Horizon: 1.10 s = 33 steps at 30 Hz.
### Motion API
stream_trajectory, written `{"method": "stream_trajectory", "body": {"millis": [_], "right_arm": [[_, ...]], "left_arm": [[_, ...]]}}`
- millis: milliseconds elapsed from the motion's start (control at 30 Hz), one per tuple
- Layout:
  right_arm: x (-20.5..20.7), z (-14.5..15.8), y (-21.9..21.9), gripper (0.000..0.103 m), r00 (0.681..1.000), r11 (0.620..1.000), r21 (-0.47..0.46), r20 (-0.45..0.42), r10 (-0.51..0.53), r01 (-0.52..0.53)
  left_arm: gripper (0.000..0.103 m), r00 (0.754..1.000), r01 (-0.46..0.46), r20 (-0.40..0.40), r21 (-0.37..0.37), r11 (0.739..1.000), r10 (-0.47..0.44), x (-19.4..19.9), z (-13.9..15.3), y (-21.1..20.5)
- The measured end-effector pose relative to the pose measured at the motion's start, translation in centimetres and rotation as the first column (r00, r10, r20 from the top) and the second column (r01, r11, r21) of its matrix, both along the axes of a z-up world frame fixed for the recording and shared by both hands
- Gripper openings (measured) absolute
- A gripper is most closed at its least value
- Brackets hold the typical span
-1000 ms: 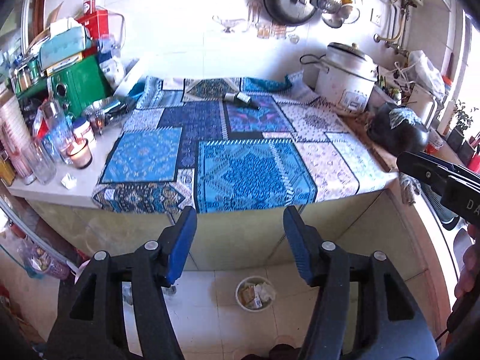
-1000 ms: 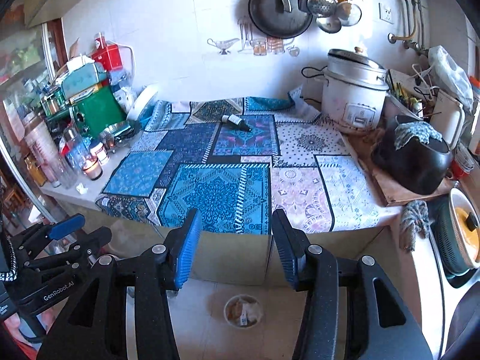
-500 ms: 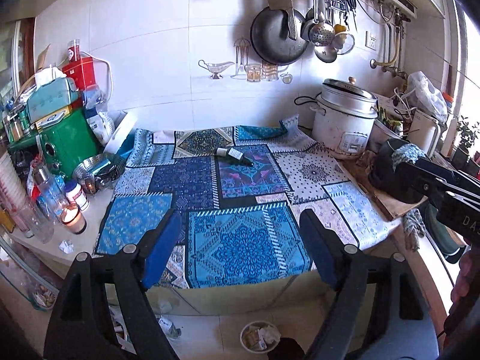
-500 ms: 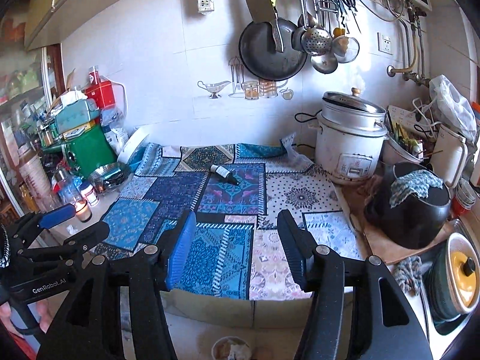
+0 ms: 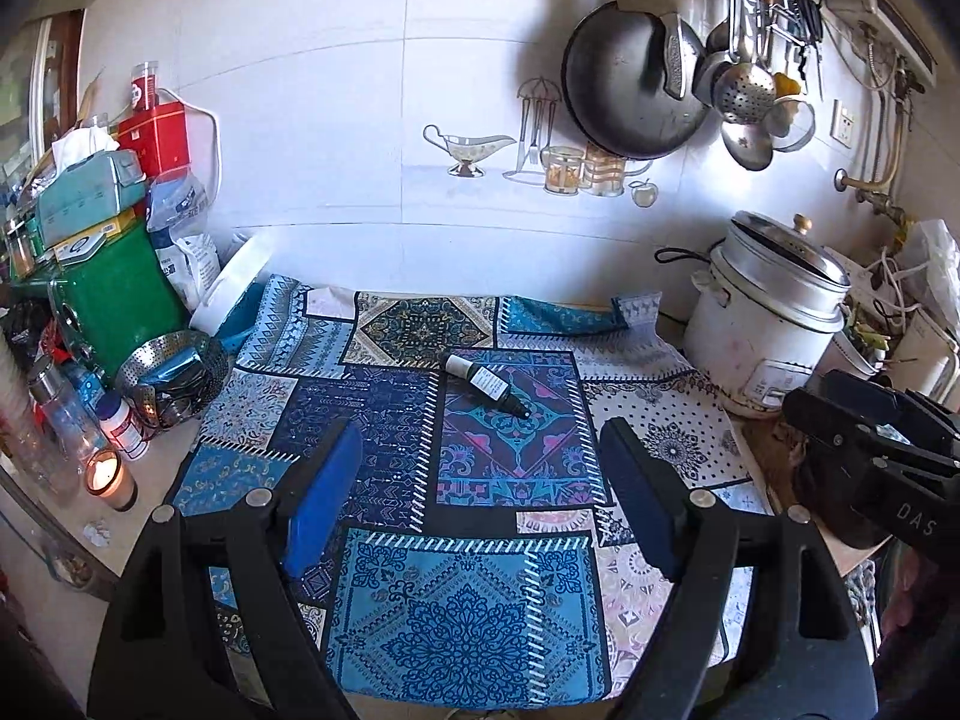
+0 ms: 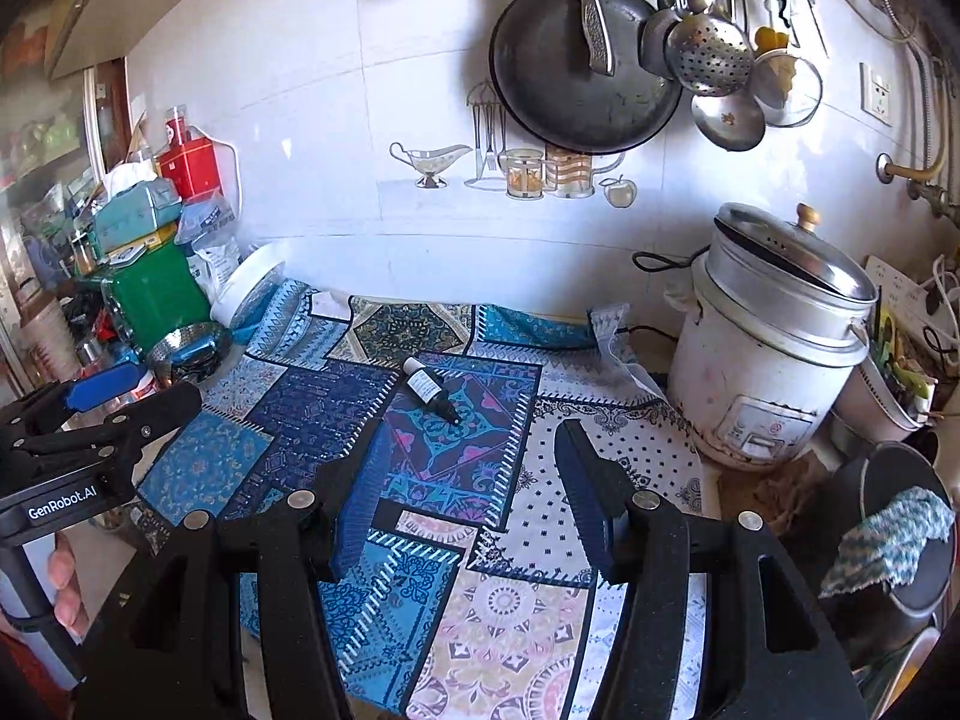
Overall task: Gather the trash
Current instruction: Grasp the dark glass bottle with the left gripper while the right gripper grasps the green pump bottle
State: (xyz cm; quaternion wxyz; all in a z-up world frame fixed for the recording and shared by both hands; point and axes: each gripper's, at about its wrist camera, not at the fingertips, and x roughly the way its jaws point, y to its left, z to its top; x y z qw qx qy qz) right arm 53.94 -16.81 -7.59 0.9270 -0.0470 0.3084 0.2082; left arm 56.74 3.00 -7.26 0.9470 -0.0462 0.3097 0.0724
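A small dark dropper bottle (image 5: 487, 384) with a white label lies on its side on the blue patterned cloth (image 5: 456, 600) covering the counter; it also shows in the right wrist view (image 6: 429, 394). My left gripper (image 5: 480, 468) is open and empty, held above the cloth's front half, short of the bottle. My right gripper (image 6: 471, 456) is open and empty, just in front of the bottle. The left gripper shows at the left of the right wrist view (image 6: 126, 390).
A white rice cooker (image 6: 774, 348) stands at the right. A green tin (image 5: 114, 294), a steel colander (image 5: 174, 378), jars and a lit candle (image 5: 108, 480) crowd the left. A pan (image 6: 576, 78) and ladles hang on the wall. A black pot (image 6: 900, 546) sits at far right.
Both grippers have risen and moved forward over the counter toward the bottle. The floor and the bin below have dropped out of view.
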Motion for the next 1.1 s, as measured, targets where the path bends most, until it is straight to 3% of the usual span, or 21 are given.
{"method": "stream_trajectory", "body": {"millis": [333,467,667,833,933,1100], "right_arm": [[6.4,-3.4,4.7,0.053,0.996,1.0,-0.015,-0.092,0.01,-0.012],[9.6,-5.1,7.3,0.053,0.985,1.0,-0.017,-0.174,-0.016,0.014],[15.4,-7.7,11.2,0.053,0.971,0.997,-0.068,-0.235,-0.039,0.024],[19.7,-11.4,13.5,0.053,0.948,0.995,-0.091,-0.313,-0.065,0.038],[22.0,-14.0,14.7,0.053,0.926,0.991,-0.133,-0.369,-0.074,0.027],[24.8,-17.5,16.8,0.053,0.901,0.98,-0.2,-0.427,-0.077,-0.011]], "left_arm": [[0.081,0.998,-0.006,-0.058,0.007,1.0,0.007,7.3,-2.2,5.7],[0.081,0.997,0.018,-0.074,0.021,1.0,-0.016,10.8,-2.8,8.5],[0.081,0.993,0.042,-0.107,-0.083,0.996,-0.051,16.1,-4.6,13.2],[0.081,0.981,0.02,-0.19,-0.085,0.996,-0.036,19.8,-7.9,16.3],[0.081,0.97,0.002,-0.242,-0.095,0.995,-0.025,21.2,-10.2,17.8],[0.081,0.941,-0.018,-0.334,-0.186,0.982,-0.046,23.1,-13.9,19.5]]}}
